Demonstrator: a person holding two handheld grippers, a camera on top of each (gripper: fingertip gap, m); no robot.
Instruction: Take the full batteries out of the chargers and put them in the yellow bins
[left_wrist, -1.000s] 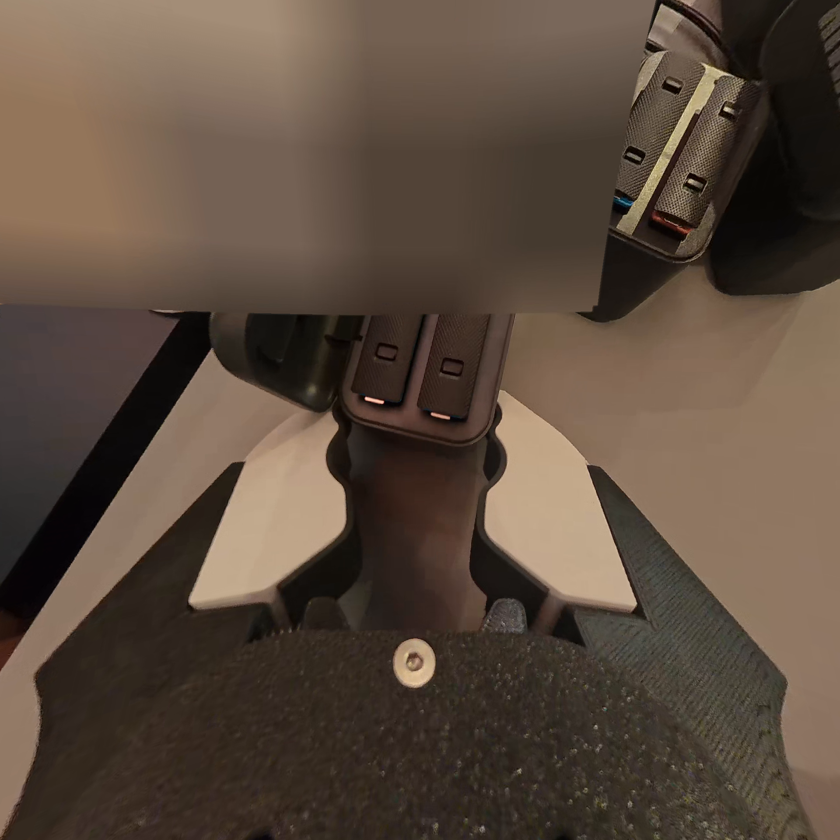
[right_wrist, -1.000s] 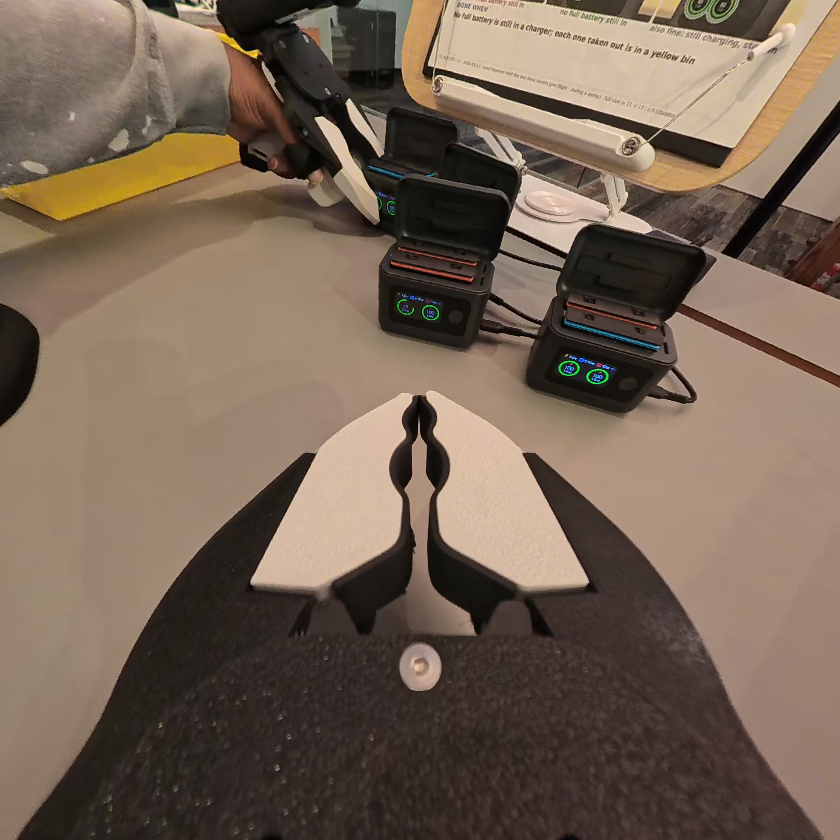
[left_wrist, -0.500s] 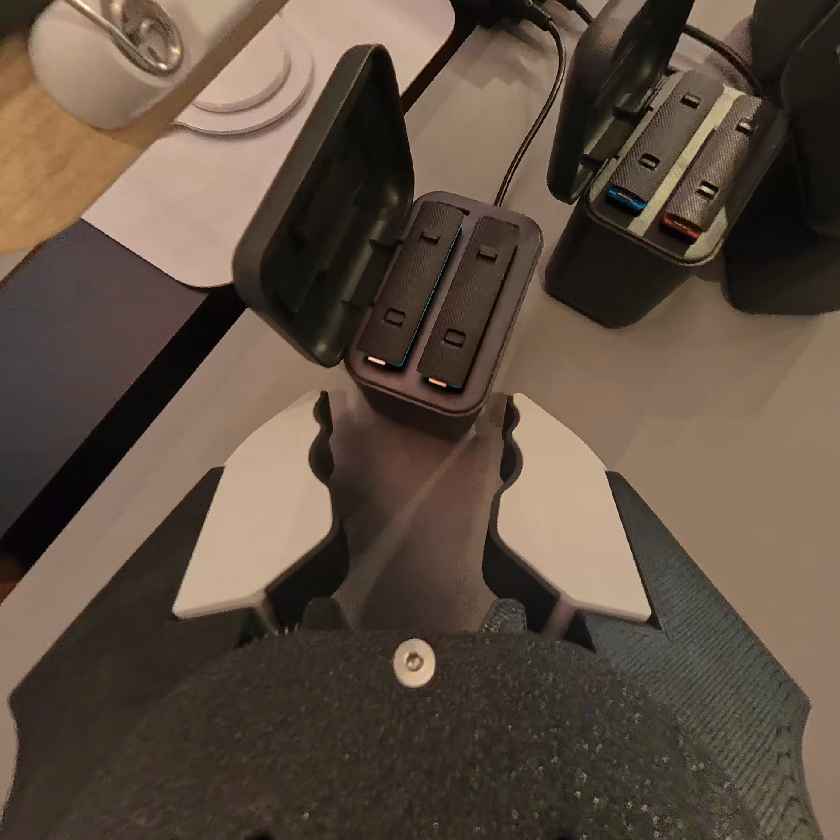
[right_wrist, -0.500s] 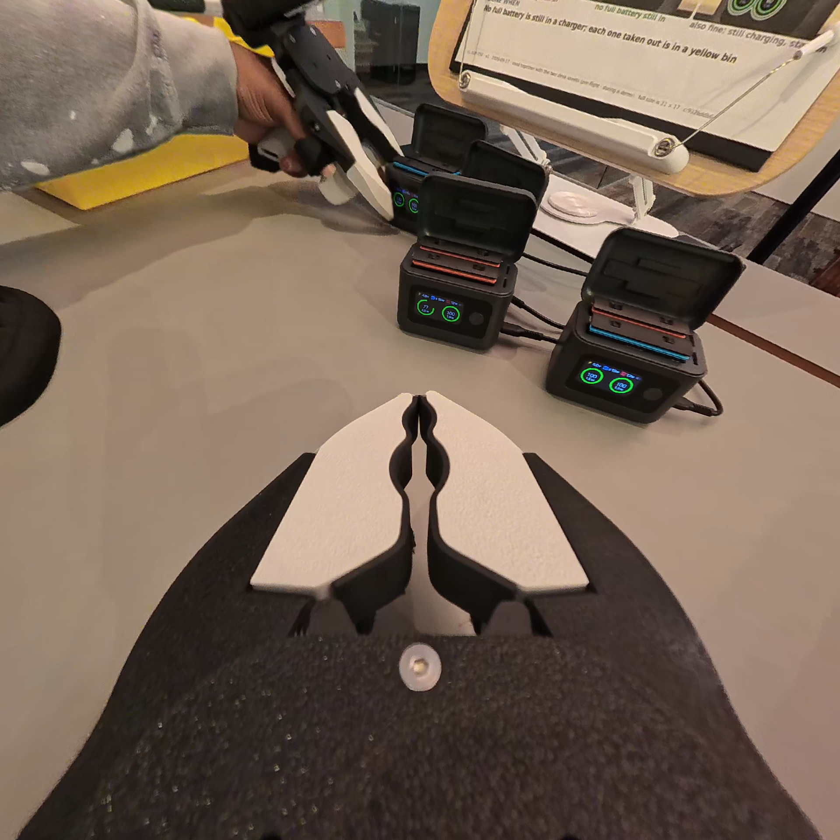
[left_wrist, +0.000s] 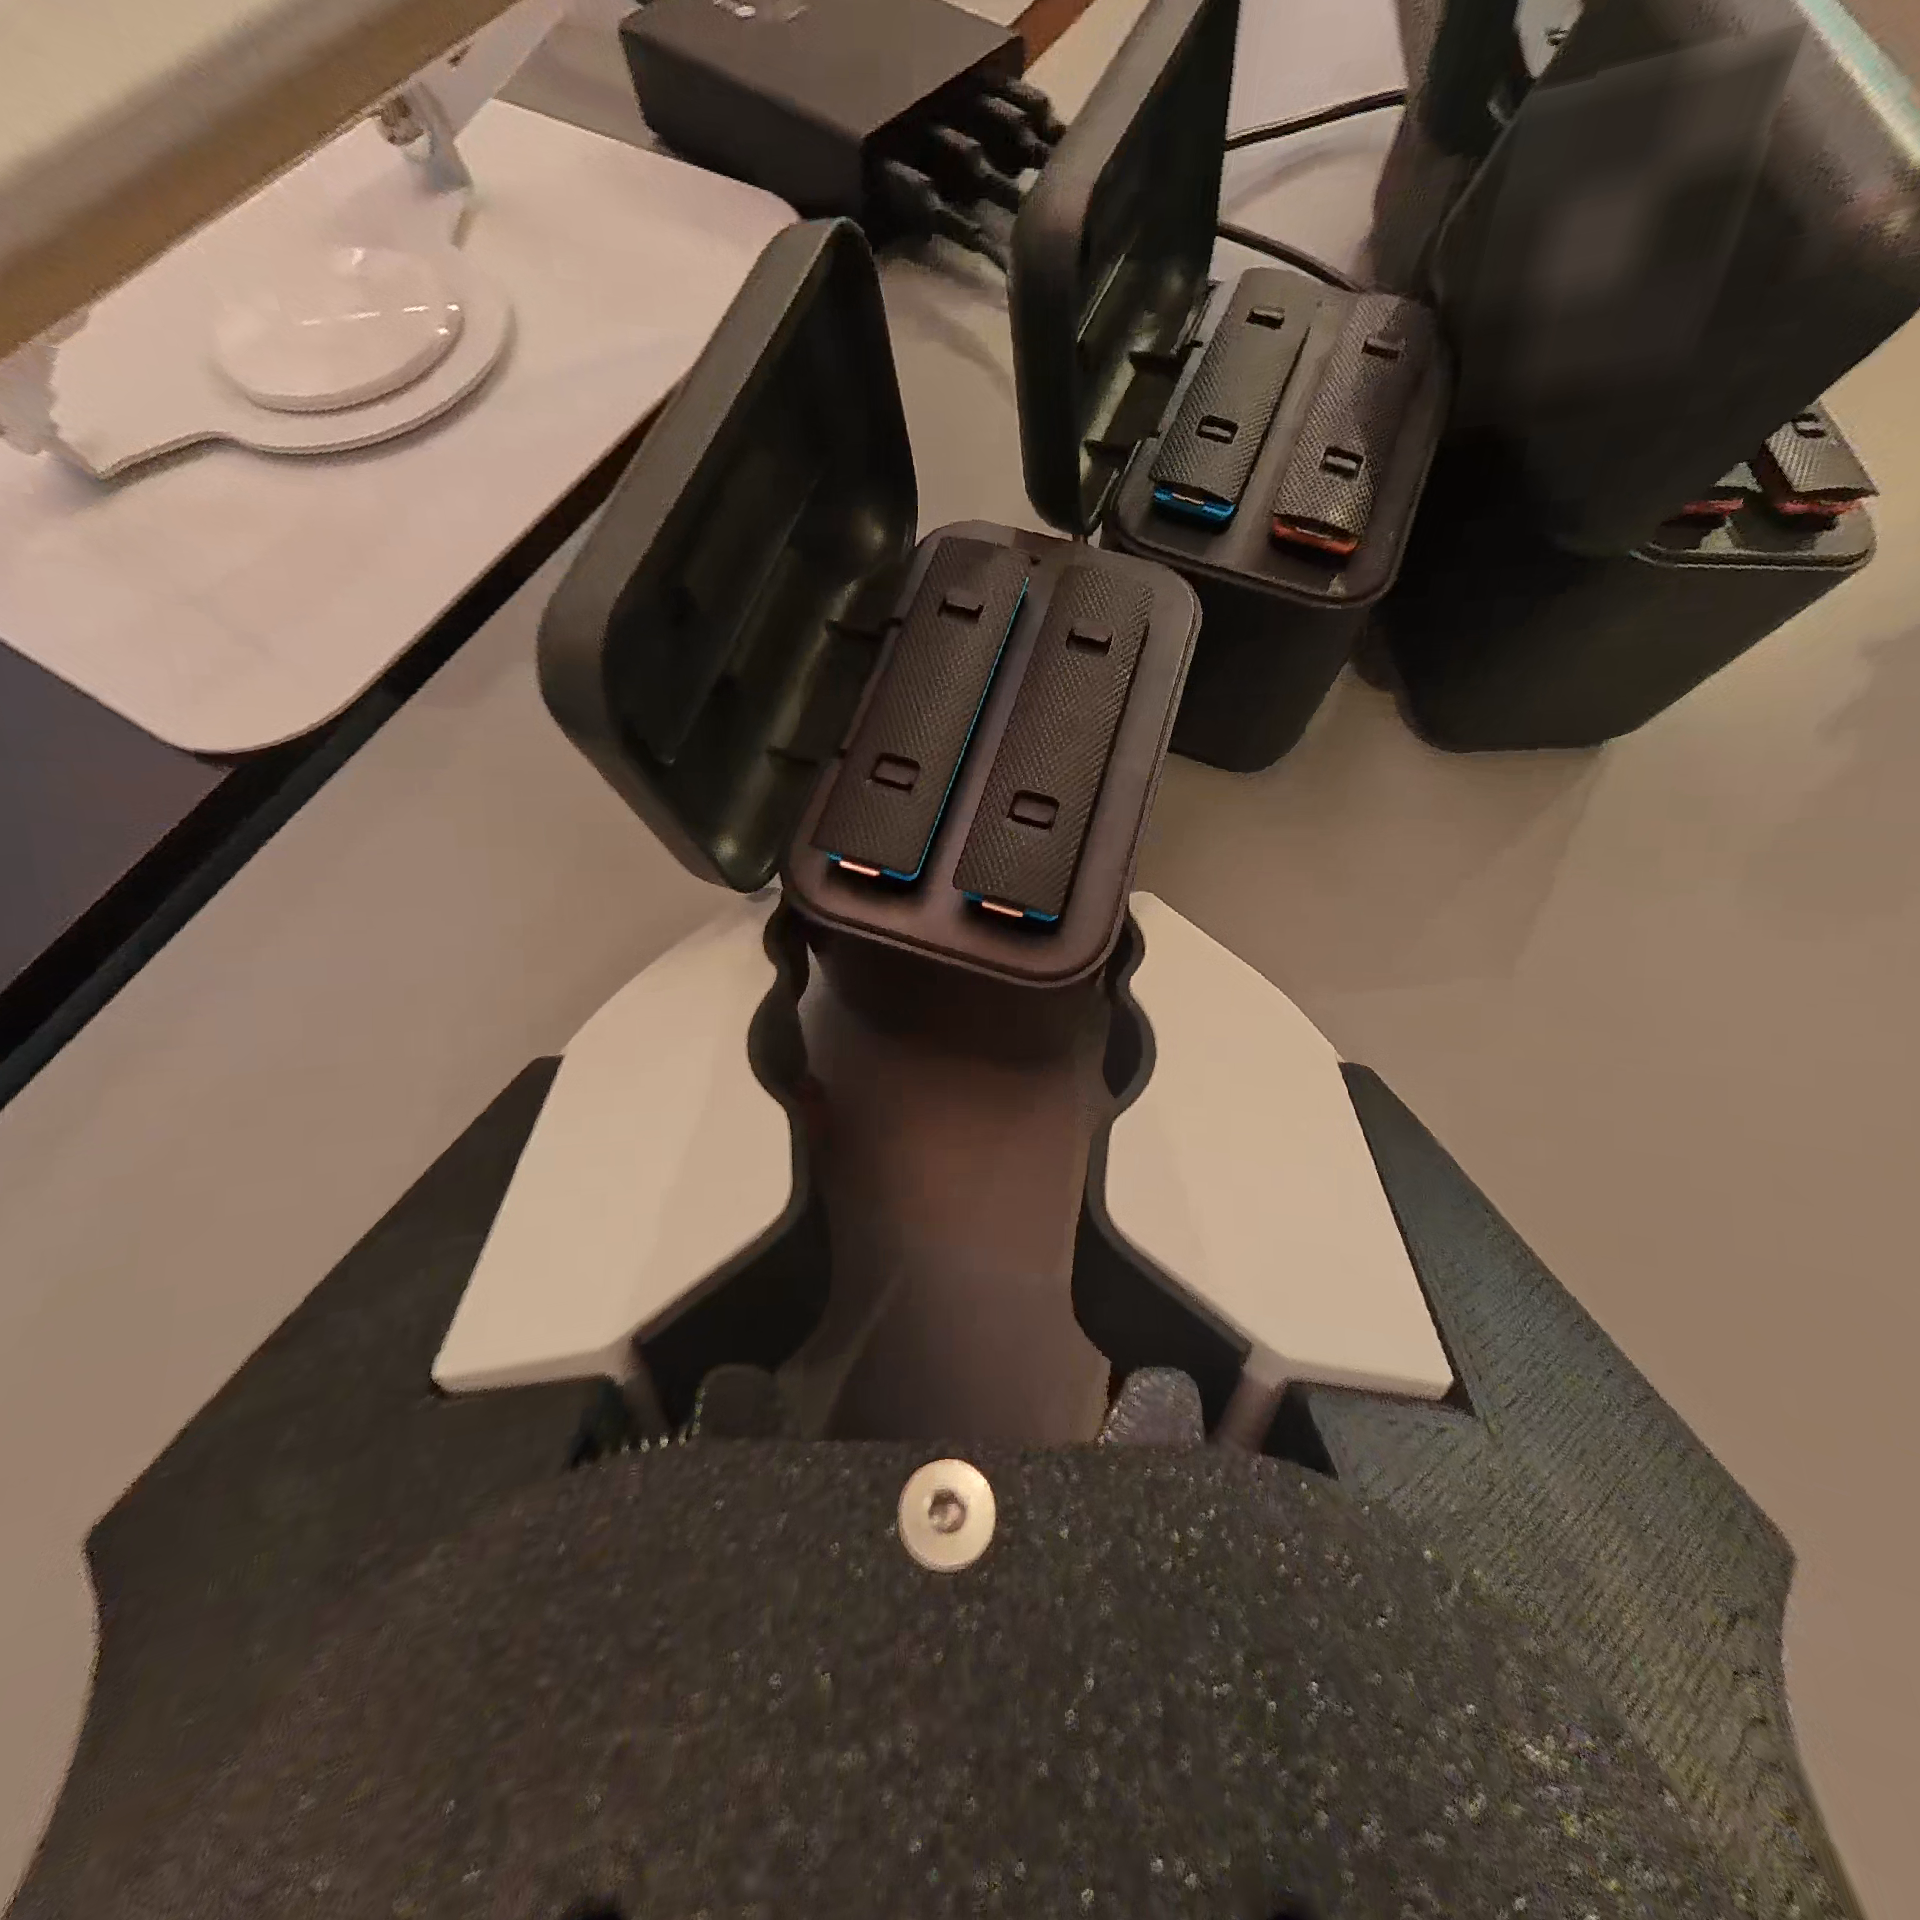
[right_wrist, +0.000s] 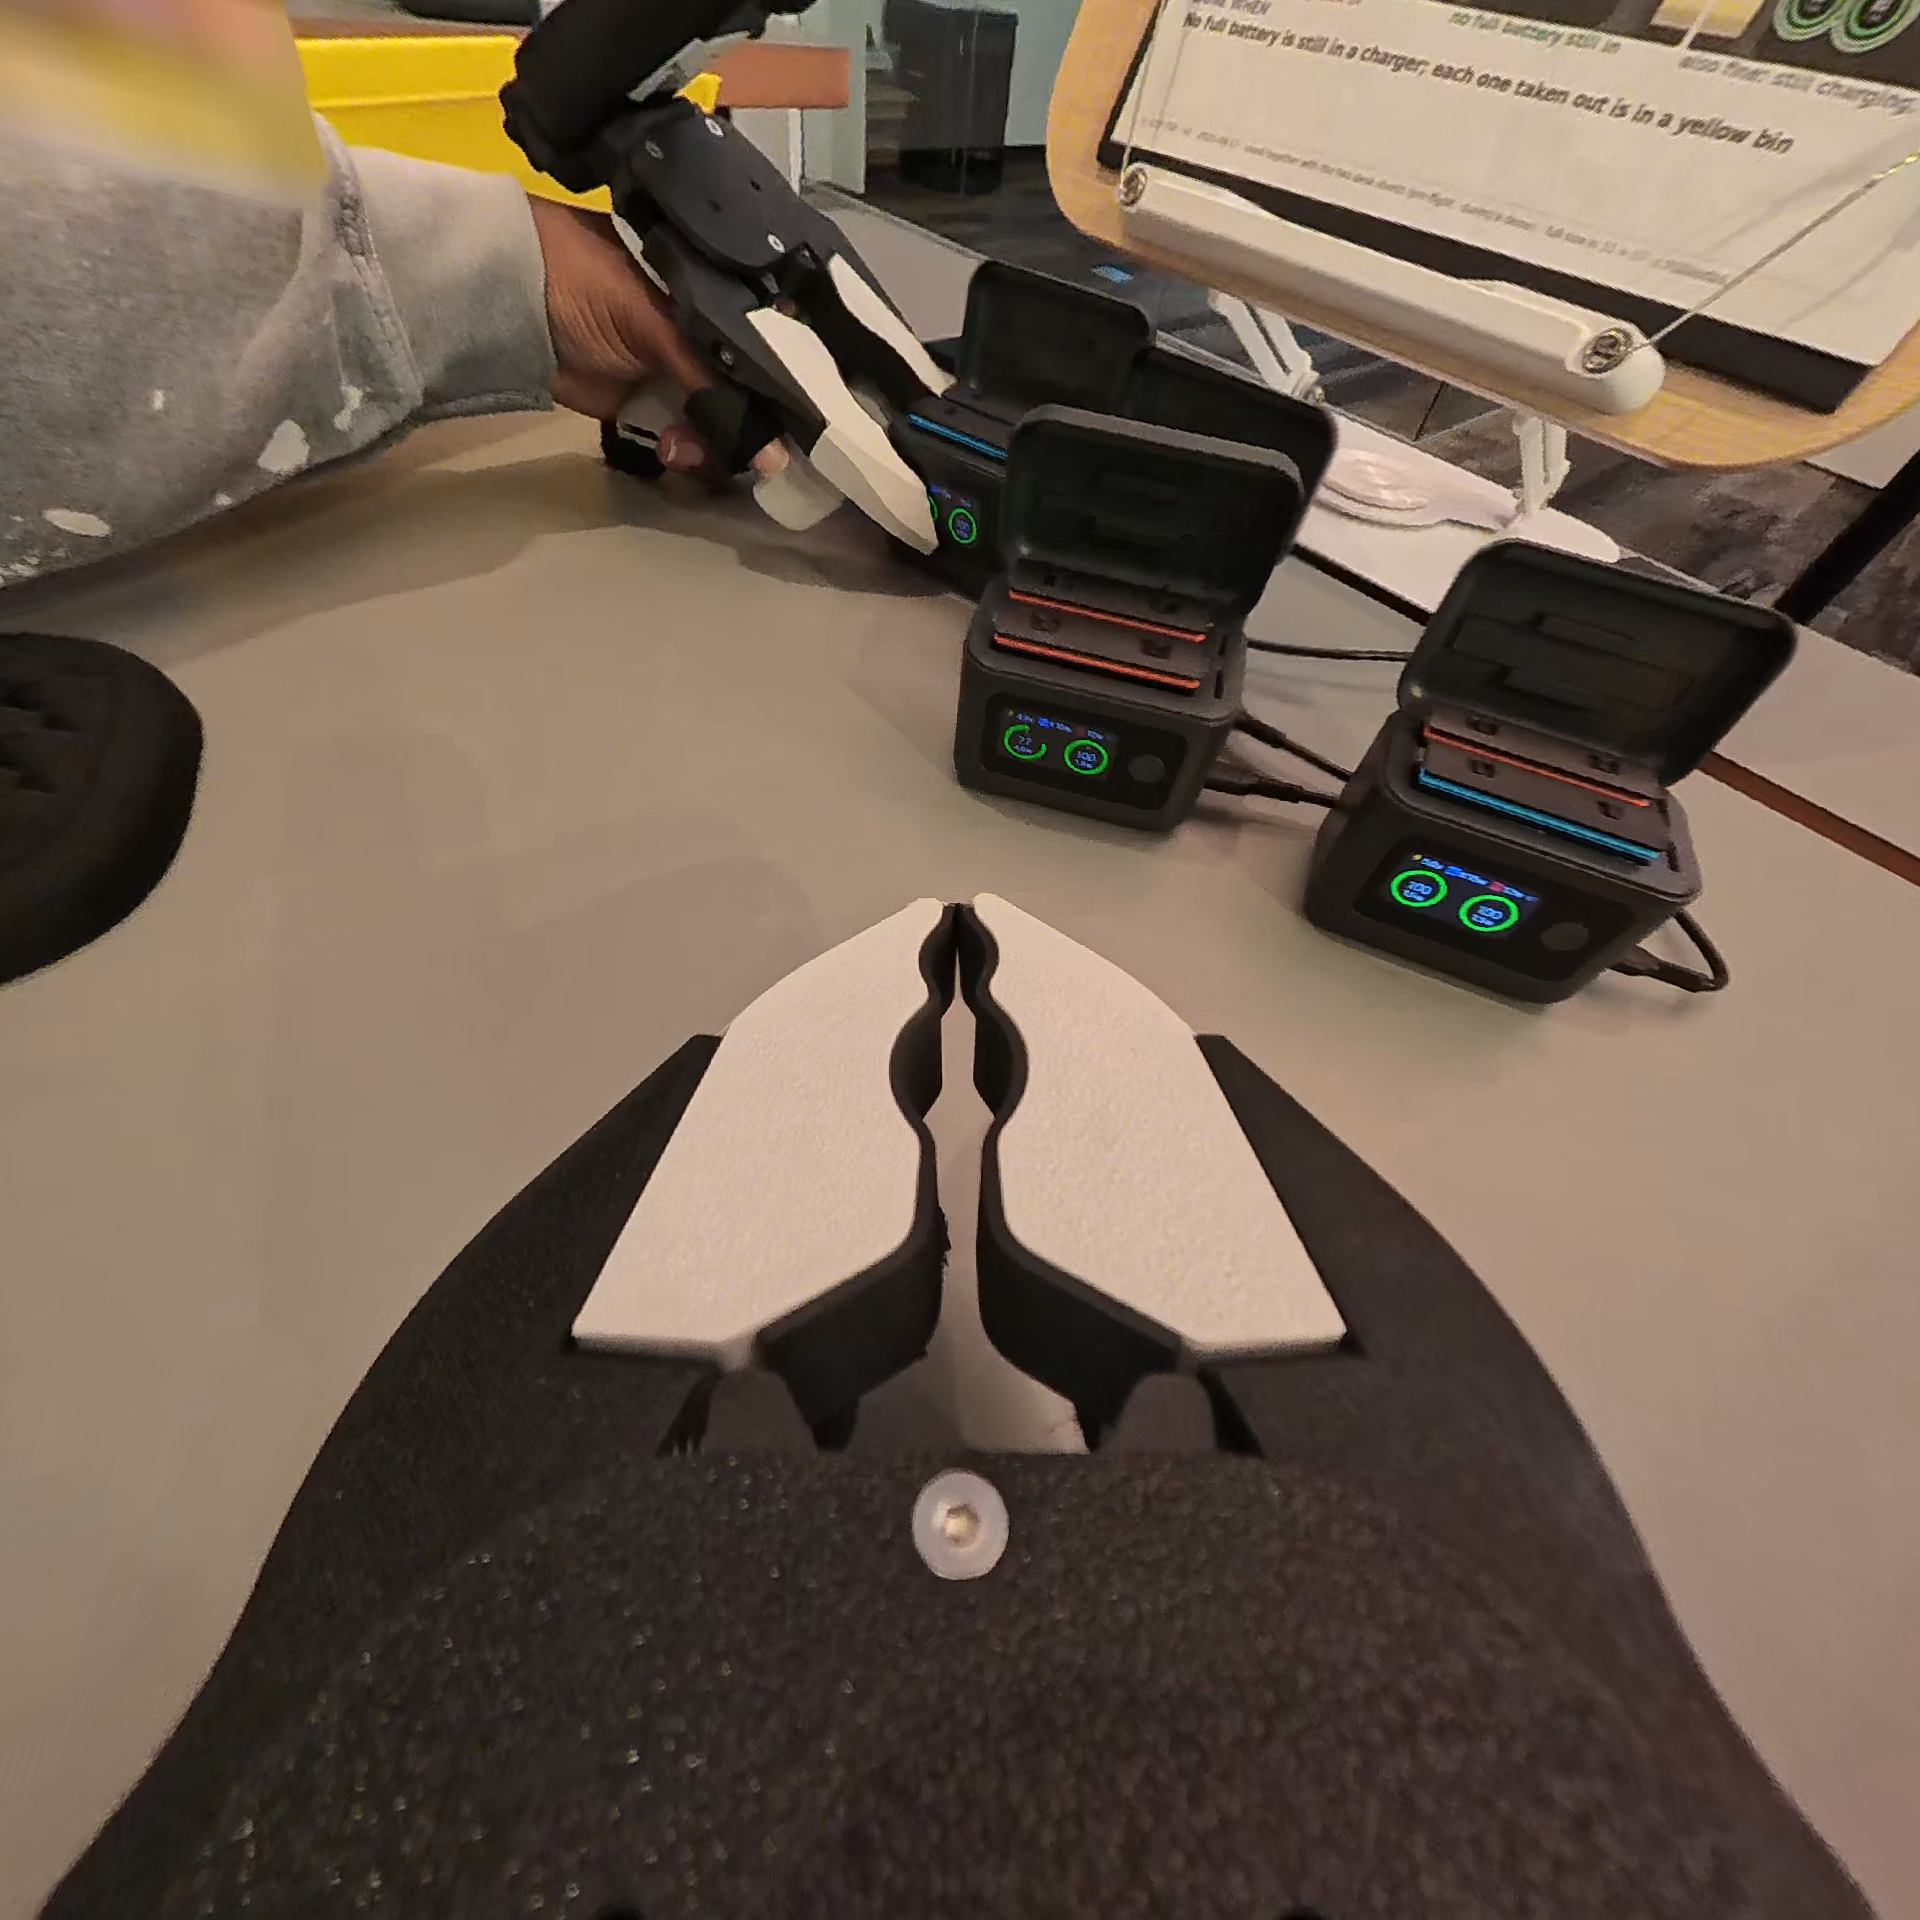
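Observation:
In the left wrist view my left gripper is open, with one finger on each side of the front of a black charger. The charger's lid is up. Two black batteries sit side by side in it, the left battery and the right battery. Behind stands a second open charger with a blue-tipped battery and a red-tipped battery. My right gripper is shut and empty over the grey table. A yellow bin stands far left.
Two more open chargers, a middle charger and a right charger, stand ahead with green rings lit and cables behind. A tilted board on a white stand overhangs the back. A black round object lies left. A hand holds the left gripper. The tips of one gripper are about 25 centimetres away from the tips of the other. About 20 centimetres separates my right fingertips from the black round object.
The left wrist view has drawn back and risen, so the charger's top and batteries show in full. The left gripper stays open astride it. The right gripper edged nearer the chargers, still shut.

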